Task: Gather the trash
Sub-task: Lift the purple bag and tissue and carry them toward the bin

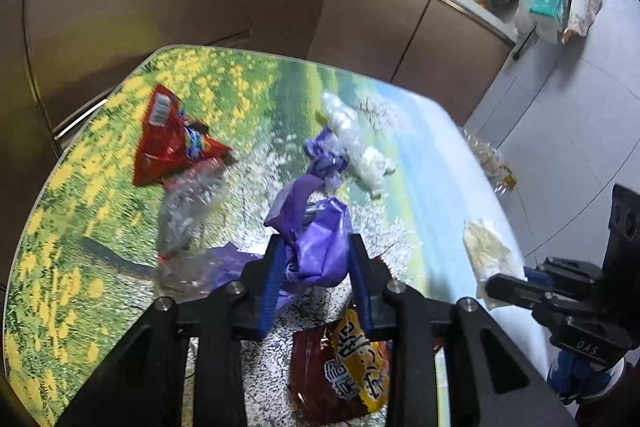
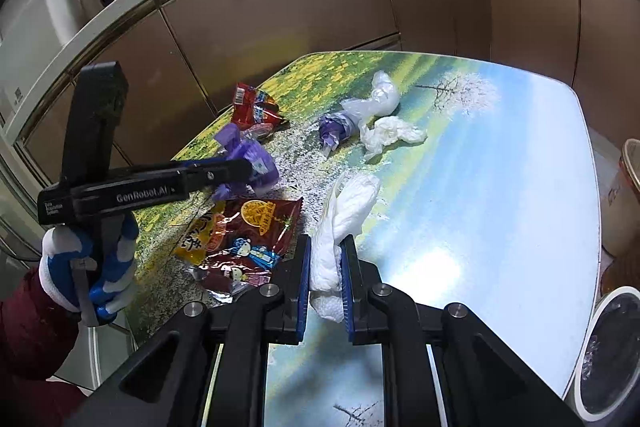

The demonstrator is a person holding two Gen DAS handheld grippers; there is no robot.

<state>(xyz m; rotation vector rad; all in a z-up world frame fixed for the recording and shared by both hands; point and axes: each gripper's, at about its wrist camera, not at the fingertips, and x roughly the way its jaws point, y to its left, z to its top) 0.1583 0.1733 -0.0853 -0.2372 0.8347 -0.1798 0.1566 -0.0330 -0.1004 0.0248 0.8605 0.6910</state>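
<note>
left gripper (image 1: 316, 247) on purple bag (image 1: 320, 251) | right gripper (image 2: 326, 259) clamps tissue (image 2: 340, 223) (crumpled)

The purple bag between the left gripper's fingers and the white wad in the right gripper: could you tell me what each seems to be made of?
Purple bag: apparently thin plastic film, glossy, creasing into soft shiny folds. White wad: probably tissue or paper towel, matte, with a faint dimpled texture and crumpled, non-shiny folds; soft cloth cannot be ruled out.
</note>
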